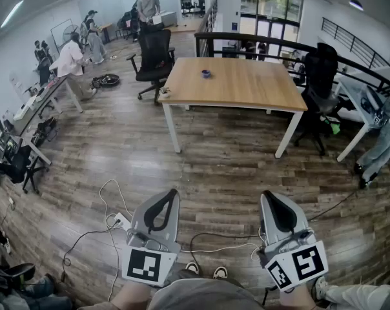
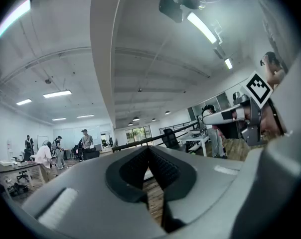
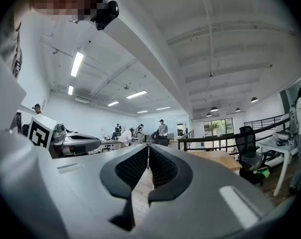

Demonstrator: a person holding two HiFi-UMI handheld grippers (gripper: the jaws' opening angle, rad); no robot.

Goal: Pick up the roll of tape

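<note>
The roll of tape (image 1: 206, 73), small and dark blue, lies on the far half of a wooden table (image 1: 246, 89) across the room. Both grippers are held low and level near the person's body, well short of the table. My left gripper (image 1: 173, 193) is shut with nothing between its jaws, as the left gripper view also shows (image 2: 149, 149). My right gripper (image 1: 267, 196) is likewise shut and empty (image 3: 148, 147). The gripper views do not show the tape; the table's edge (image 3: 218, 157) appears in the right gripper view.
A black office chair (image 1: 153, 57) stands at the table's far left corner, another (image 1: 319, 76) at its right end. Cables and a power strip (image 1: 119, 221) lie on the wood floor by the person's feet. Desks (image 1: 33, 105) line the left wall, with people (image 1: 71, 60) beyond.
</note>
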